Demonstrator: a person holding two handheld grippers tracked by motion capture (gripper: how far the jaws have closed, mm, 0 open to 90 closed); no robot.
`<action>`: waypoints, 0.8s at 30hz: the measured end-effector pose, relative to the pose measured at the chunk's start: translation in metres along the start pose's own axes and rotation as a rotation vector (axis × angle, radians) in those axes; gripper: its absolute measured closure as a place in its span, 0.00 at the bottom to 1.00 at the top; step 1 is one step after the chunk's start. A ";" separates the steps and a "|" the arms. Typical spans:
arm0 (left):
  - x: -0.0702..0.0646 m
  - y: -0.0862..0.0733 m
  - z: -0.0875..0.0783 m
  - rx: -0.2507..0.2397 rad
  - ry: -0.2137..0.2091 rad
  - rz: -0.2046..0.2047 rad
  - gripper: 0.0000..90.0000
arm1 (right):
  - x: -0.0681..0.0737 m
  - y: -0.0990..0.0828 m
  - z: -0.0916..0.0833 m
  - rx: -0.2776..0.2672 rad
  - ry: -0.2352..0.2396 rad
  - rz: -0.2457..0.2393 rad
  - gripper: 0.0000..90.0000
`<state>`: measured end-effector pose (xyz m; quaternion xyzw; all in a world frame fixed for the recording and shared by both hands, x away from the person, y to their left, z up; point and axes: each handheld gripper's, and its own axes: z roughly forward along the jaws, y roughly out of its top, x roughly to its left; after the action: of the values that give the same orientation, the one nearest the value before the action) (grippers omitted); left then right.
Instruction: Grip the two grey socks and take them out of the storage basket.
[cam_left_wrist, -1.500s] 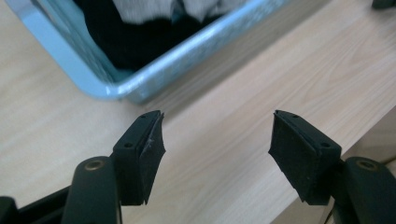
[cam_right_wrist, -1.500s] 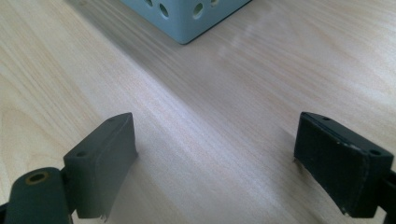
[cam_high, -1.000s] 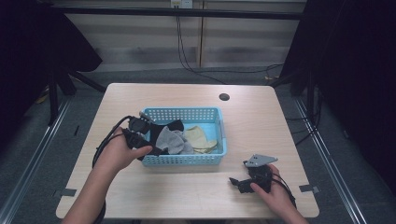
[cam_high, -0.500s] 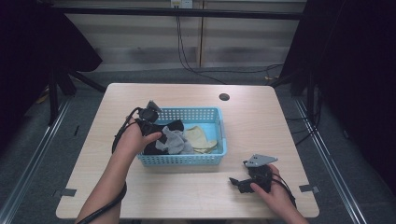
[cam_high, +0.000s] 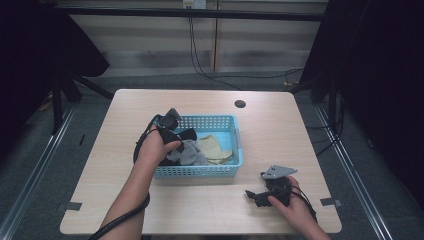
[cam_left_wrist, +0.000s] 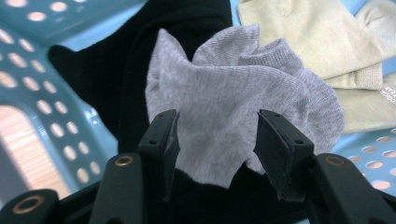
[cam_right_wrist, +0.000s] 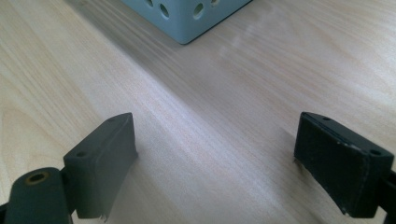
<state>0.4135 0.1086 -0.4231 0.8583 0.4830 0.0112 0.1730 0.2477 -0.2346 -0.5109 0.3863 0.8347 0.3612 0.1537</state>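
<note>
A light blue perforated basket (cam_high: 235, 145) sits mid-table and holds a crumpled grey sock (cam_high: 190, 154), a black sock (cam_high: 188, 134) and beige socks (cam_high: 212, 146). My left gripper (cam_high: 176, 151) reaches down into the basket's left half. In the left gripper view, its jaws (cam_left_wrist: 217, 126) straddle the grey sock (cam_left_wrist: 233, 88), which bulges up between them. They have just been closing, and the pads do not visibly squeeze the cloth. Black sock (cam_left_wrist: 116, 79) lies under and beside it, with beige sock (cam_left_wrist: 322, 42) behind. My right gripper (cam_high: 253, 195) rests open on the table, with nothing between its jaws (cam_right_wrist: 215, 135).
The wooden table (cam_high: 280, 130) has a dark cable hole (cam_high: 240, 104) near its far edge. A corner of the basket (cam_right_wrist: 187, 21) shows ahead of the right gripper. Dark stands and cables surround the table on the floor.
My left hand has moved from the basket's left rim over and down into the basket, onto the grey sock. The right gripper has stayed where it was.
</note>
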 end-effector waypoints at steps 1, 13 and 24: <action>0.001 0.000 0.002 0.010 0.019 0.009 0.54 | 0.000 0.000 0.000 0.000 0.000 0.000 0.13; 0.011 -0.001 0.028 0.026 0.013 0.002 0.54 | 0.000 0.000 0.000 -0.001 0.005 -0.004 0.13; 0.003 0.007 0.016 0.081 0.028 0.061 0.90 | 0.000 0.000 0.001 -0.002 0.010 -0.009 0.14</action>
<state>0.4238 0.1031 -0.4362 0.8786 0.4591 0.0089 0.1311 0.2483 -0.2343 -0.5111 0.3804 0.8368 0.3633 0.1516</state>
